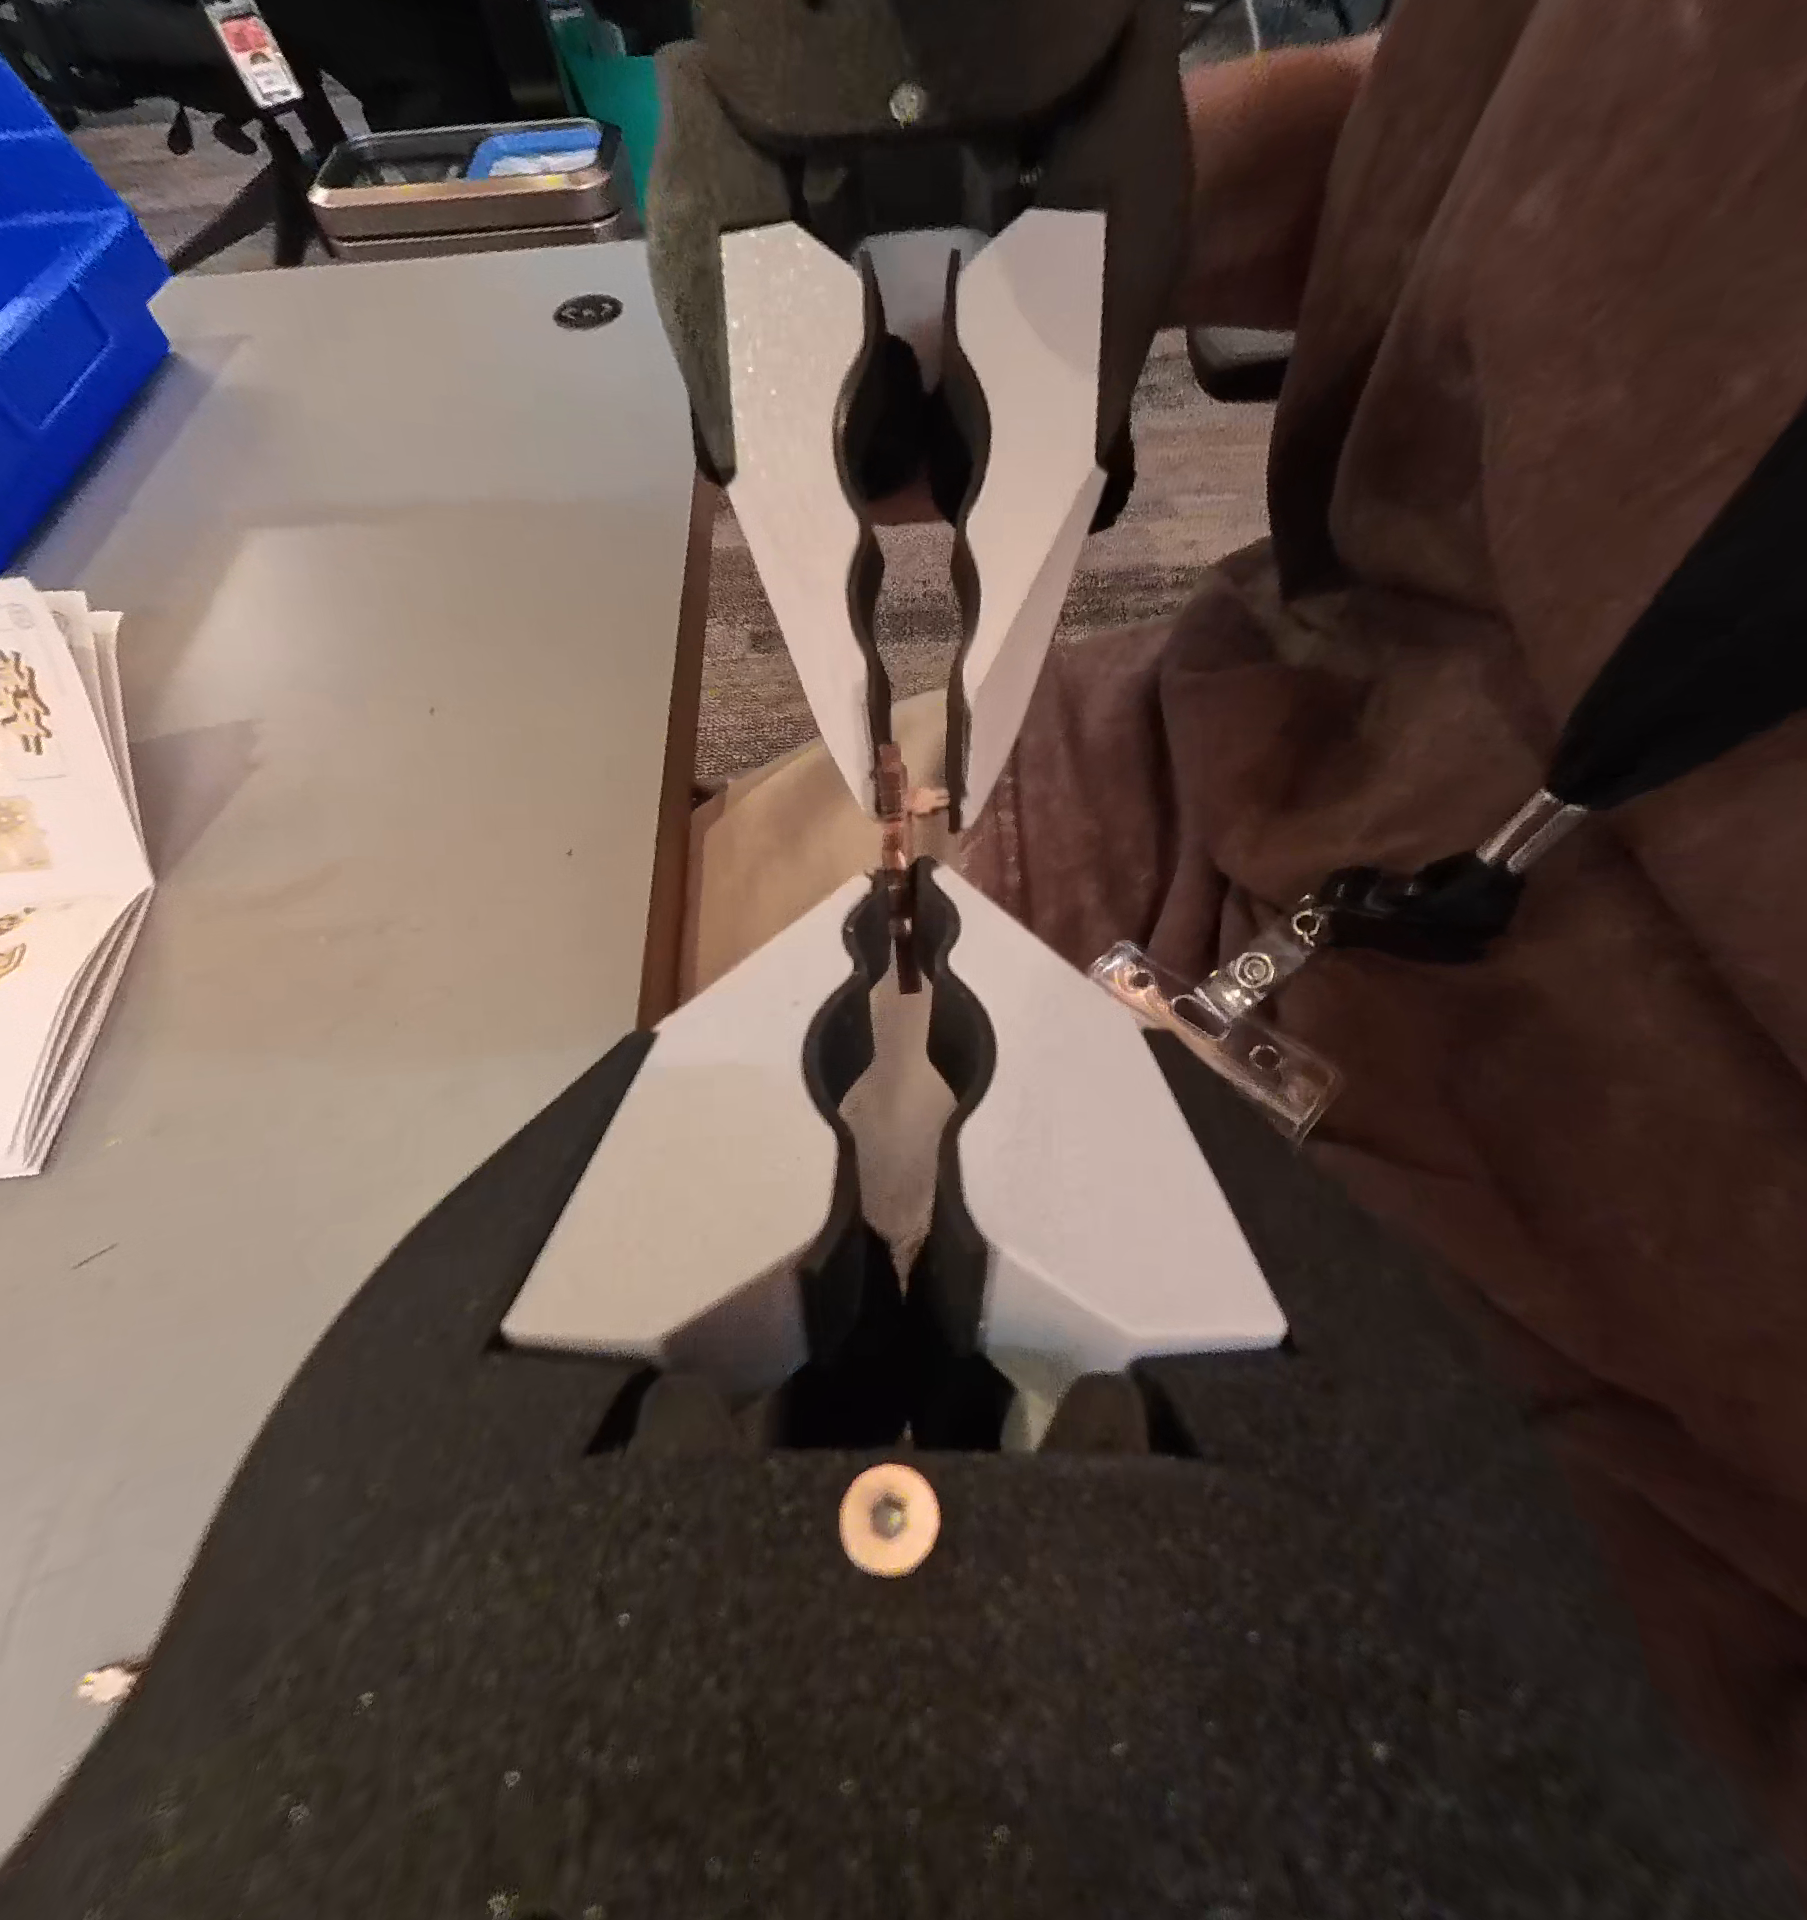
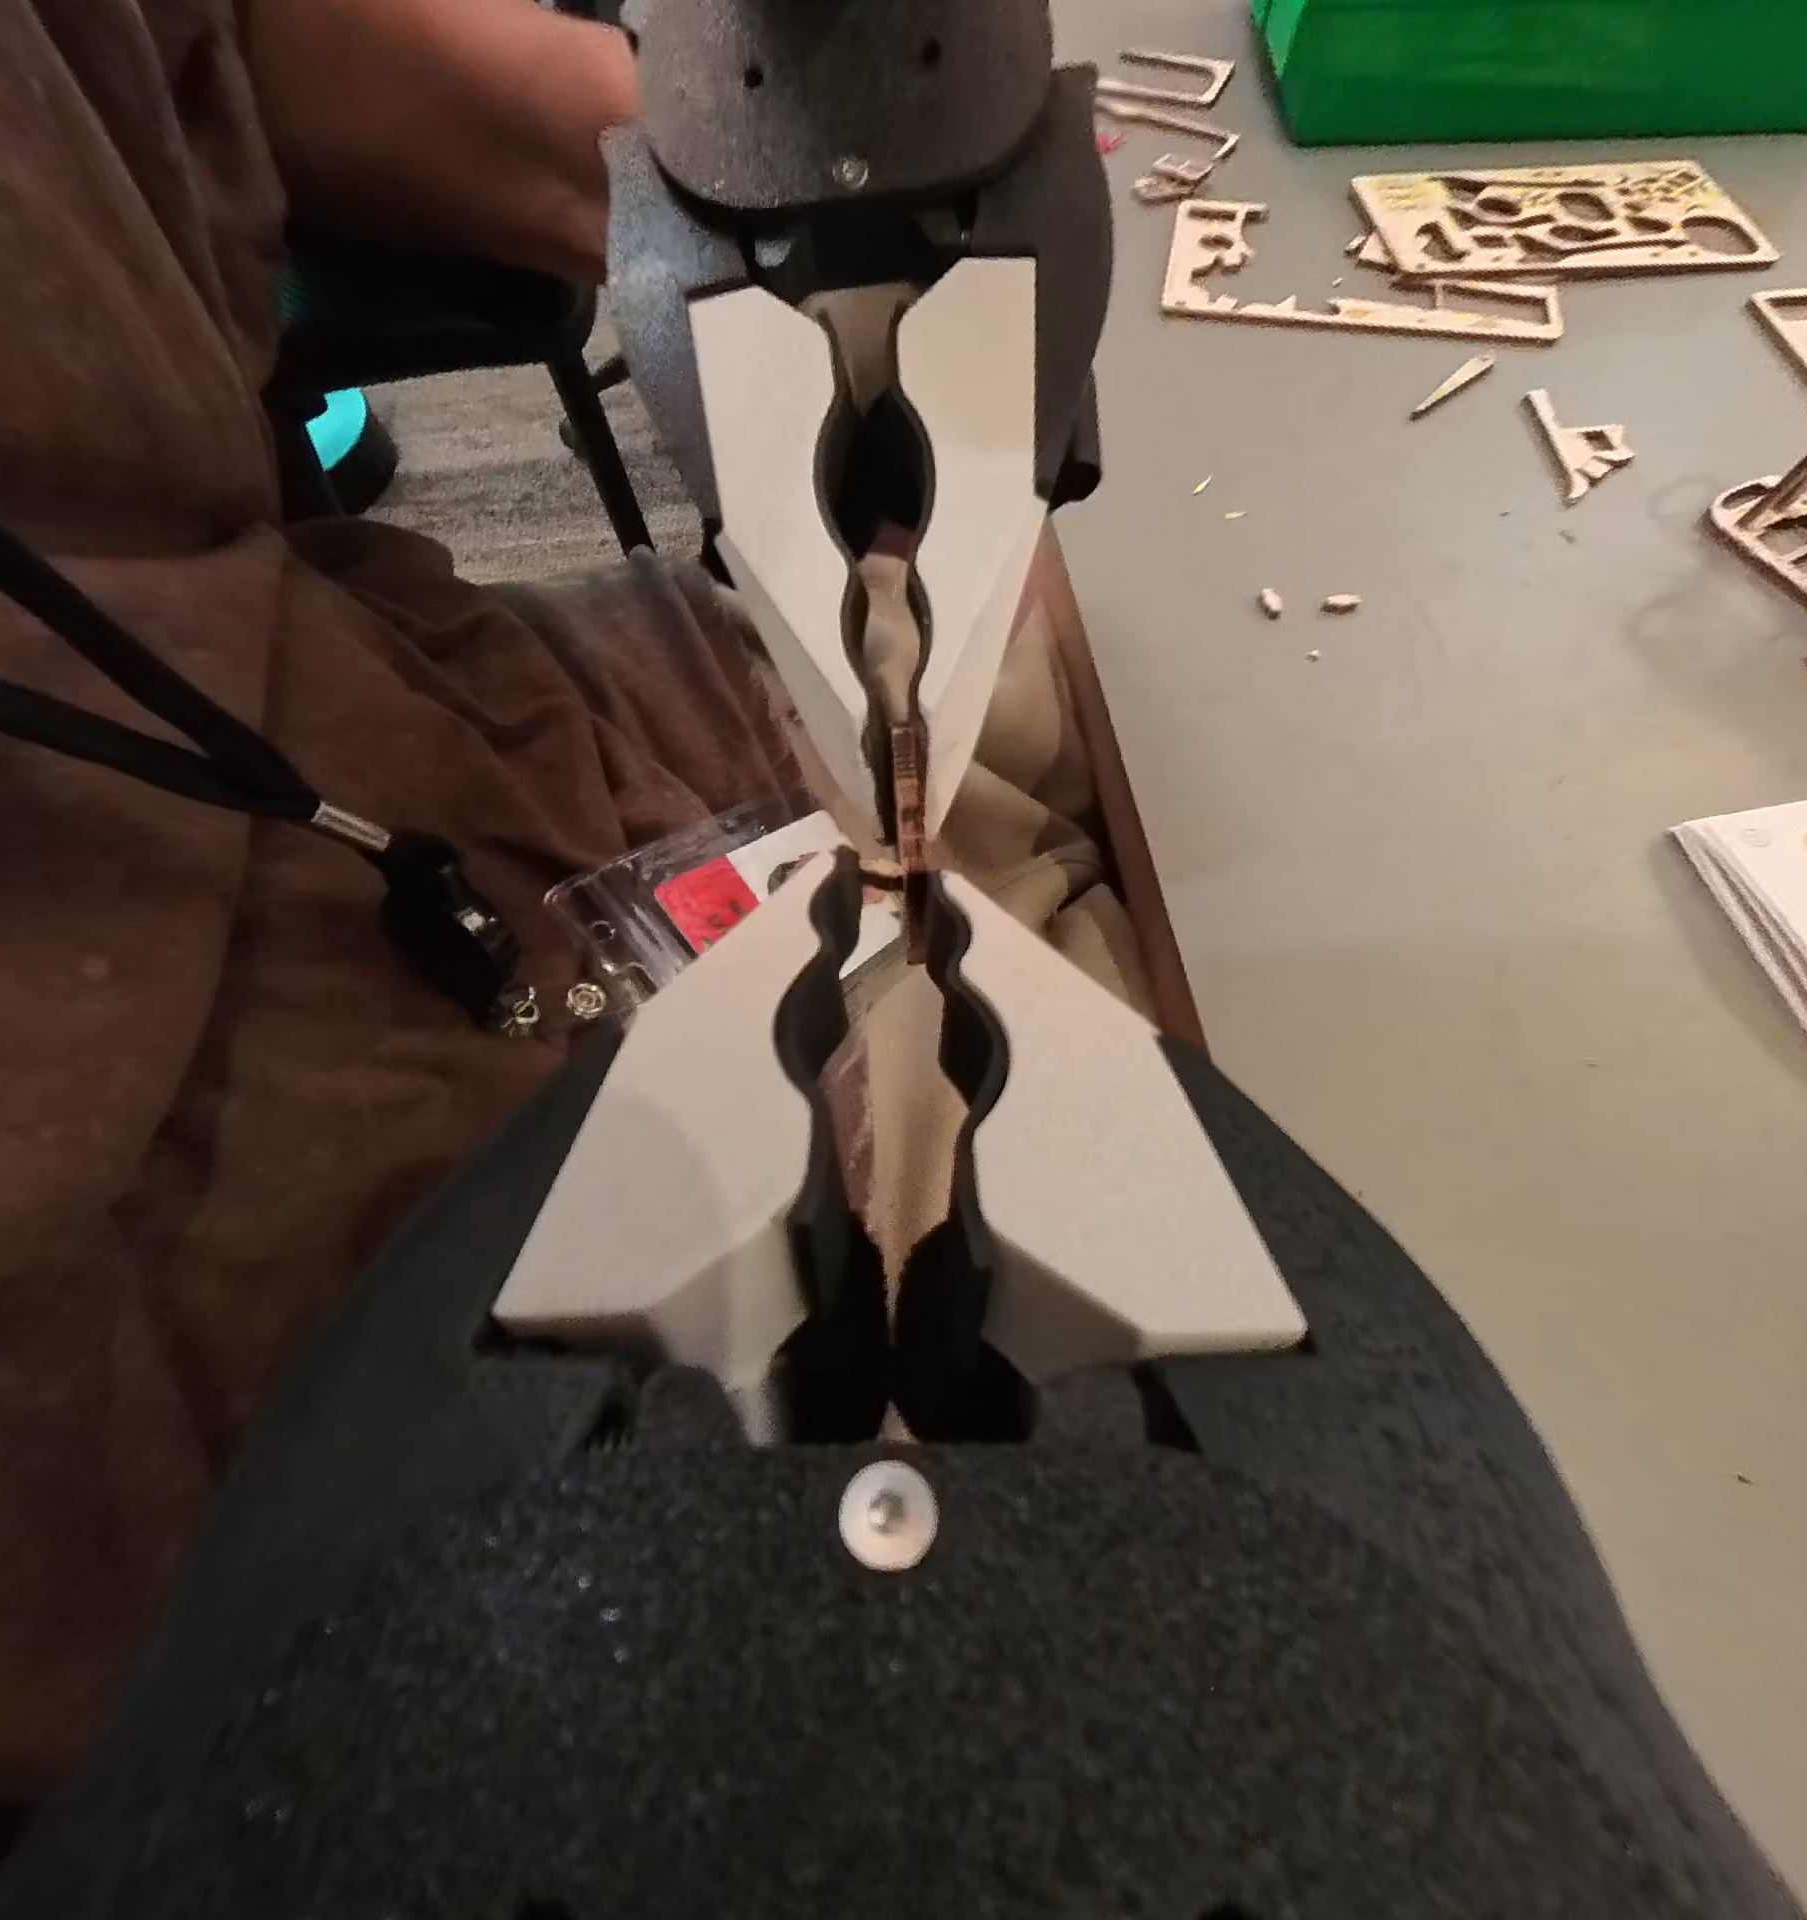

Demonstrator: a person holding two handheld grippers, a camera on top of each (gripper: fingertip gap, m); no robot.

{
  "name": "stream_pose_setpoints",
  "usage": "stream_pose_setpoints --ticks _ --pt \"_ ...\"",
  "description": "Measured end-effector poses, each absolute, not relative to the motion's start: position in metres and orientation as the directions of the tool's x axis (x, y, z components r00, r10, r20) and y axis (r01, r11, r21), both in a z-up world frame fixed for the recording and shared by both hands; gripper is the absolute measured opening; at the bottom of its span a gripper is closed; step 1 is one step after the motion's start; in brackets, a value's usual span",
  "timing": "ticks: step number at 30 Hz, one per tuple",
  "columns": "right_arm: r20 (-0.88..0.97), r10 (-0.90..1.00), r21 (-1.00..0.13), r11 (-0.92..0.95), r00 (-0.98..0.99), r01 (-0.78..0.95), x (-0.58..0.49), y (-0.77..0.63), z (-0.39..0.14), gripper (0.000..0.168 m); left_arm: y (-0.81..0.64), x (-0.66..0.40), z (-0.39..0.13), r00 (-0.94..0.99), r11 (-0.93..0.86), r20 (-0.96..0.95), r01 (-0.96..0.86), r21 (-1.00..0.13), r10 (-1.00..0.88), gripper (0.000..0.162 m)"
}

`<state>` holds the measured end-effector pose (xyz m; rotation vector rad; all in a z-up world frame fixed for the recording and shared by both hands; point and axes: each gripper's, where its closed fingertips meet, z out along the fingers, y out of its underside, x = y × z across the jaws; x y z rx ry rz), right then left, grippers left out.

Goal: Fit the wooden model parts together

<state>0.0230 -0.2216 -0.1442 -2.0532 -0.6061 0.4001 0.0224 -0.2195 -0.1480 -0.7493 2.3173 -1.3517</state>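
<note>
Two grippers tip to tip off the table edge

The left gripper (image 1: 904, 902) pinches a thin wooden strip (image 1: 897, 883), long axis along its fingers, pointing toward the right gripper (image 1: 914, 805), which pinches a small wooden piece (image 1: 925, 800) crosswise.

The 2 grippers, left gripper (image 1: 904, 894) and right gripper (image 1: 914, 800), meet tip to tip beyond the table's (image 2: 1398, 935) near edge, hemmed by a brown sleeve (image 1: 1553, 520); wooden sheets (image 2: 1450, 249) crowd the far edge.

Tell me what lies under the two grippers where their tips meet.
Under the left gripper and right gripper, off the table edge, lies the person's brown clothing and lap, plus carpet. The wooden parts and fingers cover what is directly below.
</note>
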Motion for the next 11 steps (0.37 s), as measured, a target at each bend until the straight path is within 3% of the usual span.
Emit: stream_pose_setpoints --ticks 1,6,11 --pt "-0.037 0.564 -0.855 -0.445 0.825 0.266 0.0231 -0.2217 -0.1443 0.01 -0.2194 0.0228 -0.1484 -0.795 0.406 -0.045 -0.26 -0.876 -0.605 0.0" --pt "-0.036 0.595 -0.851 -0.44 0.803 0.288 0.0188 -0.2262 -0.1464 0.01 -0.2241 0.0181 -0.1495 -0.809 0.42 -0.056 -0.244 -0.874 -0.585 0.0" --pt "-0.087 0.535 -0.863 -0.461 0.84 0.205 0.0224 -0.2169 -0.1485 0.011 -0.2147 0.0243 -0.1519 -0.784 0.483 -0.137 -0.225 -0.846 -0.605 0.001"
